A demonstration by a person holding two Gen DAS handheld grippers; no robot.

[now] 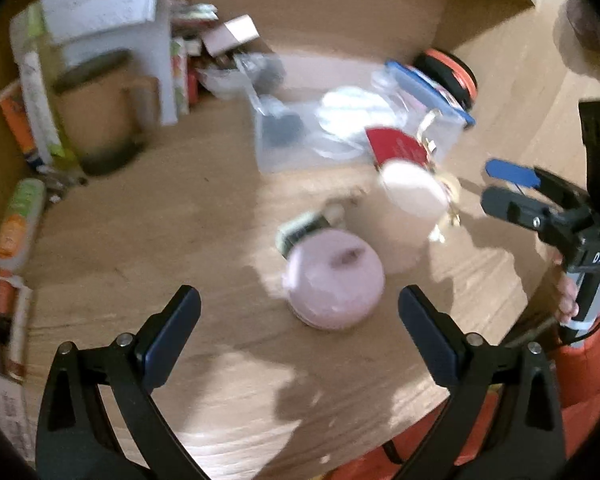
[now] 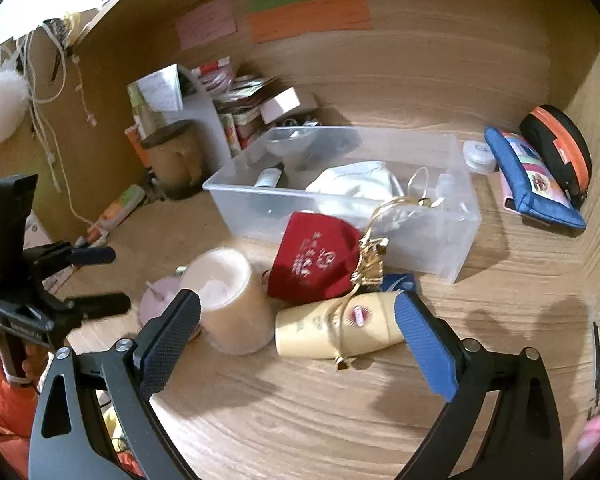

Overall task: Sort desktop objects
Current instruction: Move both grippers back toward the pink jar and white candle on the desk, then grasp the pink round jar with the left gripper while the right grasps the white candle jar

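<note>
In the left wrist view my left gripper [image 1: 299, 294] is open just above a round pink container [image 1: 334, 280] on the wooden desk [image 1: 180, 220]. Behind it stand a beige cup [image 1: 408, 212], a red pouch [image 1: 396, 148] and a clear plastic bin [image 1: 276, 152]. My right gripper [image 1: 494, 184] comes in from the right, open. In the right wrist view the right gripper [image 2: 297, 297] stands wide above the beige cup [image 2: 232, 300], a cream tube [image 2: 328, 332] tied with gold ribbon and the red pouch [image 2: 316, 260]; it touches none of them. The left gripper [image 2: 116, 279] shows at the left.
The clear bin [image 2: 440, 248] holds a white cloth and a small bottle. A blue pouch [image 2: 532, 180] and a black-and-orange case [image 2: 560, 148] lean at the right wall. A brown lidded mug [image 2: 172, 160], books and papers crowd the back left corner. Sticky notes [image 2: 308, 20] hang on the back panel.
</note>
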